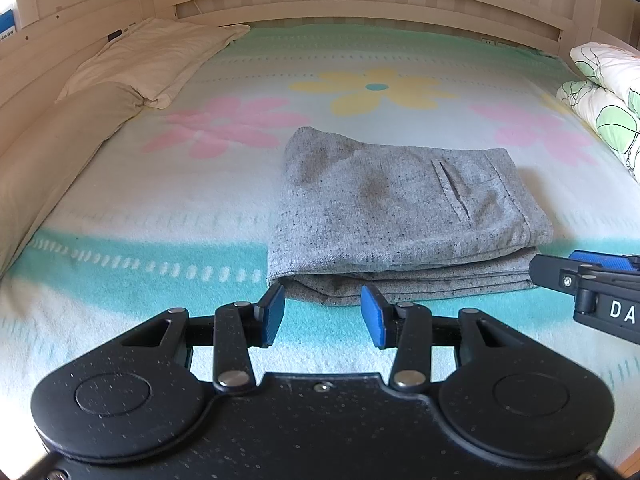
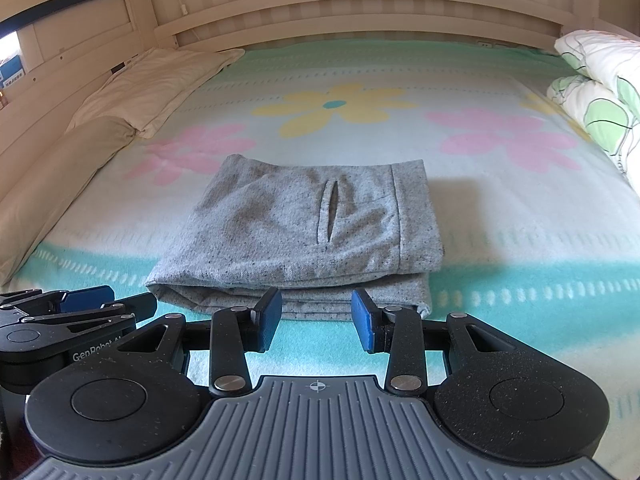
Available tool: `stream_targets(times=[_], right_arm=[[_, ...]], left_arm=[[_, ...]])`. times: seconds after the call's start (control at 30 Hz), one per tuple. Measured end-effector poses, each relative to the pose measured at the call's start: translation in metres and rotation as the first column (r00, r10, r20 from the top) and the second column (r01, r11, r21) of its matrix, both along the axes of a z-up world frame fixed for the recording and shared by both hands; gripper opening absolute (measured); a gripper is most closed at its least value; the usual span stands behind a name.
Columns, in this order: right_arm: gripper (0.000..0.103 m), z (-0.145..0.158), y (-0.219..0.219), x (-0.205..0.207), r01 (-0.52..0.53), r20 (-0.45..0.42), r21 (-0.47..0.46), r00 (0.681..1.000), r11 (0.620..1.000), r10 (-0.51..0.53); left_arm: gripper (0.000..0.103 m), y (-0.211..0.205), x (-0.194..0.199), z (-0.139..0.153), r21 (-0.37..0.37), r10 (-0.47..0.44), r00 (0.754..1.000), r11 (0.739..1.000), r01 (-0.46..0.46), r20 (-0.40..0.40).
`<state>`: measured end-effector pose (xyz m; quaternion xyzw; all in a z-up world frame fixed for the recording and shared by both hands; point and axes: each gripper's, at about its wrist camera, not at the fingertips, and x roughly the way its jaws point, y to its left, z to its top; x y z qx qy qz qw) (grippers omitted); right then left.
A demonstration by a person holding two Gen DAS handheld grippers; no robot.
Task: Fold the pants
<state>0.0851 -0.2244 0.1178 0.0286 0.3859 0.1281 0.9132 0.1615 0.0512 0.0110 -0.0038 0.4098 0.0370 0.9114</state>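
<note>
Grey speckled pants [image 1: 400, 208] lie folded into a thick rectangle on the bed, a slit pocket facing up; they also show in the right wrist view [image 2: 296, 232]. My left gripper [image 1: 323, 316] hovers just in front of the stack's near edge, open, with nothing between its blue pads. My right gripper [image 2: 317, 322] hangs likewise before the near edge, open and empty. Each gripper appears in the other's view: the right one [image 1: 592, 276] at the right edge, the left one [image 2: 100, 304] at the left edge.
A floral blanket [image 1: 200, 208] in teal, pink and yellow covers the bed. Beige pillows [image 1: 148, 60] lie along the left side. A rolled white-and-green quilt [image 2: 600, 100] sits at the right. A slatted wooden headboard [image 2: 360, 12] runs behind.
</note>
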Motion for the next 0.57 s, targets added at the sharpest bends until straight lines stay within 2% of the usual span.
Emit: stream_targets(times=[0.57], right_arm=[[0.037, -0.0005, 0.0005, 0.0001, 0.001, -0.001, -0.001, 1.0, 1.0, -0.001]], left_arm=[[0.052, -0.0017, -0.0011, -0.0003, 0.018, 0.007, 1.0, 1.0, -0.007, 0.006]])
